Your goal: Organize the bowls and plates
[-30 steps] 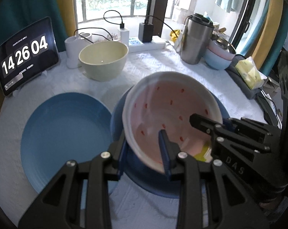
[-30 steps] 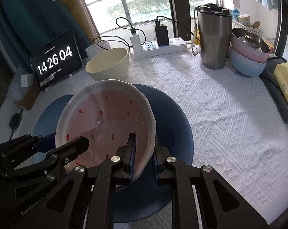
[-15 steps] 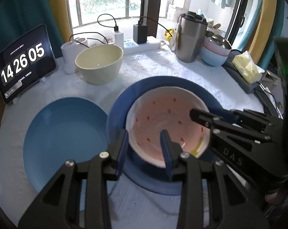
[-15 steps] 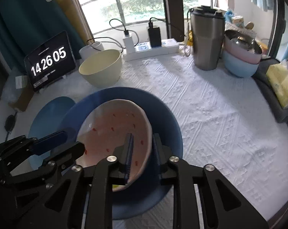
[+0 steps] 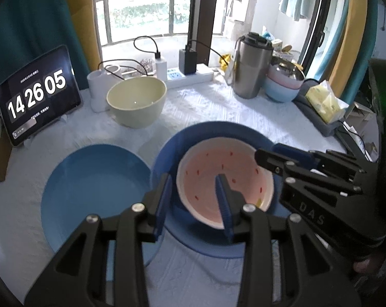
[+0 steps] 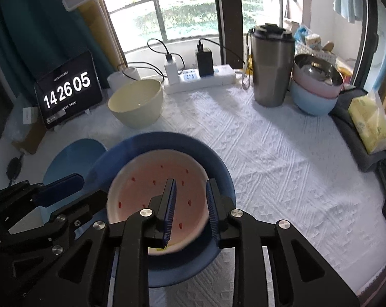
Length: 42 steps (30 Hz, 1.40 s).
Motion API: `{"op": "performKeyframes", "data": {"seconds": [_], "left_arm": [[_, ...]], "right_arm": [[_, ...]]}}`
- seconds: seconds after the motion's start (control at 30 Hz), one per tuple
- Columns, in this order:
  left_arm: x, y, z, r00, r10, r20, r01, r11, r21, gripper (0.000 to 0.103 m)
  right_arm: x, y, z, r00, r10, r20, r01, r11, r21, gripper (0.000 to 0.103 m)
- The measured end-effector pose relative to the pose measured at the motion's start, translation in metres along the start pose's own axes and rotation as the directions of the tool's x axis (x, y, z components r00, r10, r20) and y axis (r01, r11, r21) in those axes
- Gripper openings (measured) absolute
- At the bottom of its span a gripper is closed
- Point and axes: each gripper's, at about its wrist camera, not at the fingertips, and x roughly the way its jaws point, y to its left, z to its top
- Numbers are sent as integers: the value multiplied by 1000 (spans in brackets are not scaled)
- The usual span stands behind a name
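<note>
Left gripper [image 5: 194, 194] and right gripper [image 6: 190, 204] are straddling opposite rims of the pink speckled plate [image 5: 213, 176], jaws spread.

Both sets of blue pads are standing clear of the plate's rim, gripping nothing; the plate is lying flat inside the dark blue plate [image 5: 172, 148] on the white tablecloth [image 6: 282, 158]. A lighter blue plate [image 5: 90, 184] is sitting just beside it on the left, and a cream bowl [image 5: 136, 102] is resting behind, near the tablet clock [image 5: 36, 94]. A steel tumbler [image 6: 271, 66] and stacked bowls [image 6: 315, 89] are standing toward the far right of the table.
</note>
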Motion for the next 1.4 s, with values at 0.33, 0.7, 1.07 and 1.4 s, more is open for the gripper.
{"op": "performKeyframes", "data": {"seconds": [0.33, 0.7, 1.07, 1.4], "left_arm": [[-15, 6, 7, 999, 12, 45, -11, 1000, -10, 43], [-23, 21, 11, 997, 40, 71, -37, 999, -34, 45], [-26, 43, 16, 991, 85, 103, -79, 995, -63, 61], [-18, 62, 32, 989, 98, 111, -89, 992, -89, 62]], "right_arm": [[-12, 14, 10, 1000, 15, 25, -14, 999, -34, 25], [-13, 21, 18, 999, 19, 33, -17, 998, -58, 26], [-9, 27, 31, 999, 23, 38, -20, 996, -84, 42], [4, 33, 49, 999, 25, 35, -21, 995, -97, 43]]}}
